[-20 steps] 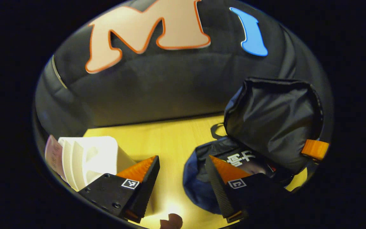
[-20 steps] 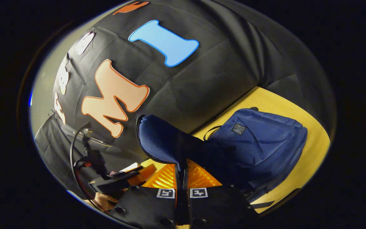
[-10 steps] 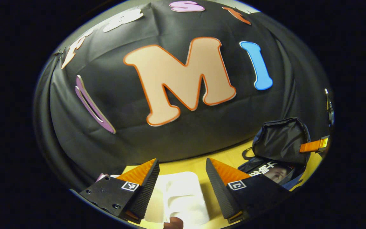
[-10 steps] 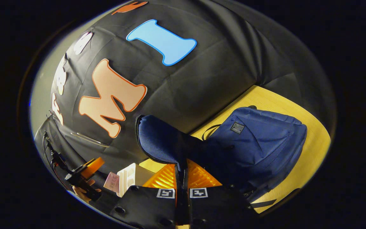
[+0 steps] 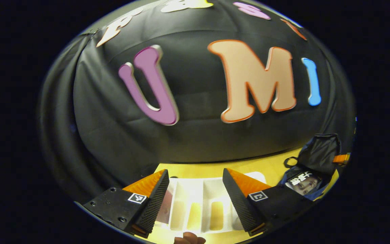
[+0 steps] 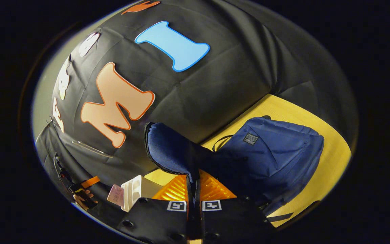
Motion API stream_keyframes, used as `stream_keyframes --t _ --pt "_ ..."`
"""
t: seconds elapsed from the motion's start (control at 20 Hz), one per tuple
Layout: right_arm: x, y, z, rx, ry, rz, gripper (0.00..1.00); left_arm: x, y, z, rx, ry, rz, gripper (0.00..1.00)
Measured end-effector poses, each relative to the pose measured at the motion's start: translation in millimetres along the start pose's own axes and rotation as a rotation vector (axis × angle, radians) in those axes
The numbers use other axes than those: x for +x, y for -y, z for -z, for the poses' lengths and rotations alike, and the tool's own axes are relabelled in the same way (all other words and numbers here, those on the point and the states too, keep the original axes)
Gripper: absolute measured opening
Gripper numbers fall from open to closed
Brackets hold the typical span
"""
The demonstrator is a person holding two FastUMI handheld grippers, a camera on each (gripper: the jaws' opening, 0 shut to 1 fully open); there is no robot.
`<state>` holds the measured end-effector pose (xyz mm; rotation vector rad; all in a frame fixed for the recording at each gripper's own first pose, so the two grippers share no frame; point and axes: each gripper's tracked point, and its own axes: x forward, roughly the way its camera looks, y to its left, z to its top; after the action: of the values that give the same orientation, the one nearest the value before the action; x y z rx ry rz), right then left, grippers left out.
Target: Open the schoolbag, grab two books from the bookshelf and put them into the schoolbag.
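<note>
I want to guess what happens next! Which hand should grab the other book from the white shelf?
Probably the left. Its tongs are open, empty and aimed at the white bookshelf, where a book waits. The right tongs are busy pinching the schoolbag's flap open.

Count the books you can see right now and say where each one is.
2. One book lies inside the open schoolbag; another book stands at the left end of the white bookshelf. Others may be hidden.
</note>
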<state>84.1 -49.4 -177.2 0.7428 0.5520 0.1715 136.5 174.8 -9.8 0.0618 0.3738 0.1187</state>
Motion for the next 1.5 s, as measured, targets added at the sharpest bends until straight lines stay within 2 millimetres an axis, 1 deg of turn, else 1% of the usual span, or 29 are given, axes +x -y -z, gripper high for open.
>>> stream_keyframes --t 0.1,0.2,0.25,0.3,0.4,0.5,0.55,0.65,0.7,0.8,0.85,0.9,0.95,1.1,1.2,1.25,1.4,1.45,1.5 --pt "-0.3 -0.5 0.7 0.005 0.001 0.006 0.05 16.4 -35.6 10.3 -0.032 -0.055 -0.026 0.93" --pt "-2.7 0.6 -1.1 0.0 0.008 0.013 0.05 30.1 -62.5 17.3 -0.059 -0.102 -0.039 0.94" --pt "-4.1 1.2 -2.8 -0.001 0.012 0.016 0.05 35.8 -68.8 24.6 -0.064 -0.139 -0.026 0.94" --pt "-3.8 0.3 -3.8 0.0 0.015 0.019 0.03 45.4 -69.2 38.6 -0.063 -0.18 -0.025 0.94" --pt "-4.2 0.0 -3.3 0.003 0.016 0.024 0.05 64.4 -64.2 73.1 -0.046 -0.292 -0.021 0.93" --pt "-4.8 -0.6 -3.7 -0.002 0.019 0.028 0.03 76.2 -60.6 104.8 -0.048 -0.395 -0.011 0.93" --pt "-4.4 -0.5 -4.2 -0.002 0.02 0.028 0.03 80.5 -57.1 119.2 -0.054 -0.443 0.006 0.93" --pt "-4.7 -0.4 -4.9 0.002 0.022 0.031 0.05 78.7 -56.5 143.7 -0.075 -0.544 0.015 0.92" --pt "-4.9 -0.2 -5.0 0.004 0.025 0.032 0.05 77.0 -50.2 148.4 -0.102 -0.572 0.024 0.9" --pt "-5.9 0.4 -6.7 0.007 0.029 0.033 0.05 76.3 -41.3 157.1 -0.137 -0.617 0.046 0.84" --pt "-6.8 1.7 -7.1 0.006 0.028 0.035 0.03 75.7 -36.7 163.5 -0.149 -0.638 0.061 0.81" --pt "-6.4 2.1 -6.5 0.005 0.029 0.037 0.05 76.1 -31.7 168.9 -0.163 -0.655 0.086 0.75" --pt "-6.3 2.2 -8.3 0.006 0.032 0.038 0.05 75.7 -28.7 172.1 -0.171 -0.671 0.099 0.7" --pt "-8.0 2.6 -9.4 0.015 0.037 0.037 0.03 78.5 -29.6 181.0 -0.176 -0.694 0.114 0.64" --pt "-8.1 3.1 -10.2 0.016 0.037 0.038 0.03 79.9 -31.7 182.1 -0.174 -0.694 0.109 0.47" --pt "-7.2 3.3 -9.4 0.014 0.036 0.04 0.03 80.9 -29.7 182.4 -0.169 -0.693 0.119 0.39" --pt "-6.8 3.2 -9.3 0.012 0.034 0.043 0.05 81.0 -33.2 182.1 -0.173 -0.687 0.123 0.36" --pt "-6.9 3.4 -10.0 0.011 0.034 0.044 0.03 79.3 -34.8 179.8 -0.167 -0.685 0.12 0.36" --pt "-7.2 4.1 -9.9 0.008 0.035 0.045 0.05 79.7 -35.5 176.0 -0.159 -0.681 0.121 0.35"
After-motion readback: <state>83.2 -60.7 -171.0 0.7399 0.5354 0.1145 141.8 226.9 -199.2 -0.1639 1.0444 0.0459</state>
